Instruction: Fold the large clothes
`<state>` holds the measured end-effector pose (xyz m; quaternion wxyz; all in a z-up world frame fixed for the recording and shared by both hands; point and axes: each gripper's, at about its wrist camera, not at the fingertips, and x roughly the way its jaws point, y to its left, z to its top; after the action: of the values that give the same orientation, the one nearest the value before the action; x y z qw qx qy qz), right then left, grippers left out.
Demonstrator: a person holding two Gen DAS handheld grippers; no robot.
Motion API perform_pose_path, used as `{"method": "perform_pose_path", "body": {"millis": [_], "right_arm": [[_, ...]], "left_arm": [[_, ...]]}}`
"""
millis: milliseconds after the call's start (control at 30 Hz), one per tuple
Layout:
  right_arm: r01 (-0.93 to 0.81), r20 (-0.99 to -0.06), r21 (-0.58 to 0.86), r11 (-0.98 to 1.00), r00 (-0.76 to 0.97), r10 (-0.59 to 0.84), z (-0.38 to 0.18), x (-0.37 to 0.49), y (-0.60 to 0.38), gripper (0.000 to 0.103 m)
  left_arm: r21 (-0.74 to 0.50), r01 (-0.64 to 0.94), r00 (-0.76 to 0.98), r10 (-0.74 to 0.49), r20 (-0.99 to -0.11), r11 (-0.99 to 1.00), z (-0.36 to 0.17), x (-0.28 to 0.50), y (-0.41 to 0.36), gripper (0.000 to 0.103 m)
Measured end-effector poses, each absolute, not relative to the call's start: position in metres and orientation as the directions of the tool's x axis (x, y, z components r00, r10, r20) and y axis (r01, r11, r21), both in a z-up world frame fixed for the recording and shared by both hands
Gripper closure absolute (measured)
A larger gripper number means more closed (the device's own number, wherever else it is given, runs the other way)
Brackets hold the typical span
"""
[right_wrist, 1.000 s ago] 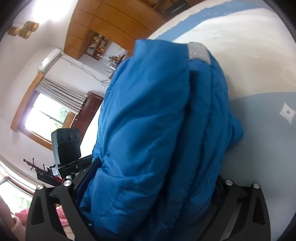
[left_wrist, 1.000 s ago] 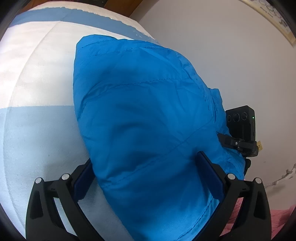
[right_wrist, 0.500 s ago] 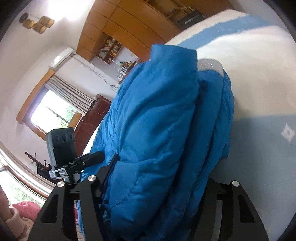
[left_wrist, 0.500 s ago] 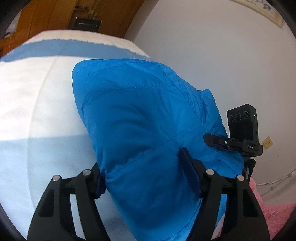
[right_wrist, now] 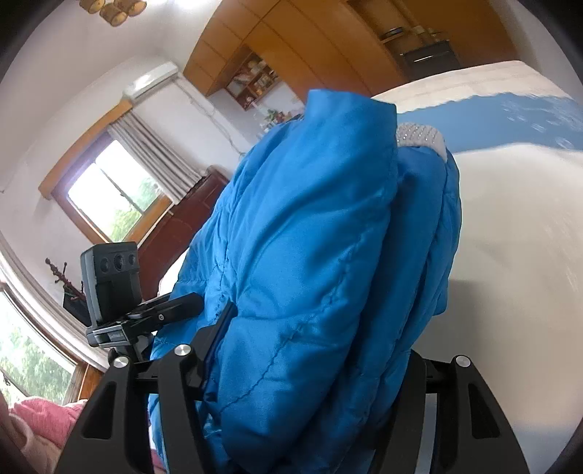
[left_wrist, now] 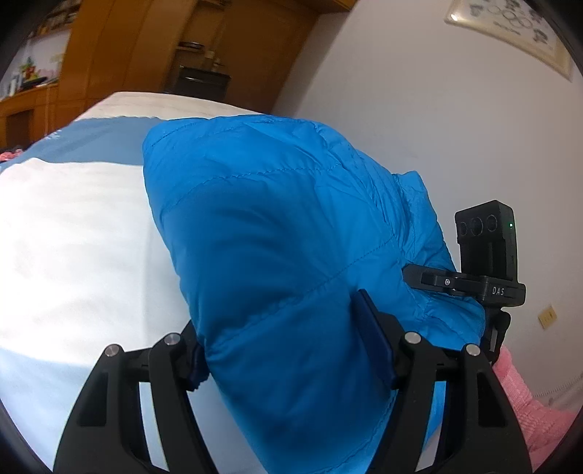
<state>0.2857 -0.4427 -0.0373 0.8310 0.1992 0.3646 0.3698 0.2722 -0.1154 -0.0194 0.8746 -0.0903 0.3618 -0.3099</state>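
blue quilted nylon fills the space between both grippers: a puffy jacket (left_wrist: 277,255), folded into a thick bundle, is clamped from two sides at once. the left gripper (left_wrist: 291,353) has its pads pressed into one end of the bundle, the fabric bulging out around the dark pad (left_wrist: 375,342) on its right side, so it is grasping the jacket. the right gripper (right_wrist: 309,350) is clenched on the other end, its pads sunk into stacked layers of the same jacket (right_wrist: 309,226). the jaws of both closed in on the padding in the last moment, and the bundle sits squeezed between each pair.

from the left wrist view the other gripper's black camera block (left_wrist: 486,237) stands just past the jacket's right side, and from the right wrist view the matching block (right_wrist: 111,280) shows at the jacket's left. a grey knitted patch (right_wrist: 422,138) pokes out at the top of the folds.

under and beyond the jacket lies the bed (left_wrist: 73,237), its cover white with pale blue bands; the bundle is over the bed's near part, tipped up toward its far end, though whether its lower side touches the cover i cannot tell. a pink knitted sleeve (left_wrist: 524,408) shows at the near right corner.

farther back are wooden cupboards (left_wrist: 145,47), a white wall with a framed picture (left_wrist: 510,32), a curtained window (right_wrist: 109,197) and an air conditioner (right_wrist: 151,80).
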Motion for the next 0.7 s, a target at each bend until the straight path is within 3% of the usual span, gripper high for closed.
{"method": "perform_pose_path", "body": {"millis": [333,500,700], "right_arm": [[-0.486,-0.457,0.645,0.59,0.373,0.807,-0.06,0.391,-0.4,0.042],[-0.429,-0.499,0.676,0.599,0.331,0.801,-0.091,0.417,-0.39,0.042],[-0.389,-0.468,0.728,0.565,0.321,0.824,-0.111,0.419,-0.398,0.036]], "left_arm": [[-0.406,0.367,0.601,-0.546,-0.584,0.837,-0.028,0.34,-0.058,0.035],[-0.453,0.311,0.566,-0.545,-0.619,0.836,-0.061,0.365,-0.044,0.035],[-0.43,0.323,0.567,-0.536,-0.625,0.843,-0.071,0.367,-0.042,0.029]]}}
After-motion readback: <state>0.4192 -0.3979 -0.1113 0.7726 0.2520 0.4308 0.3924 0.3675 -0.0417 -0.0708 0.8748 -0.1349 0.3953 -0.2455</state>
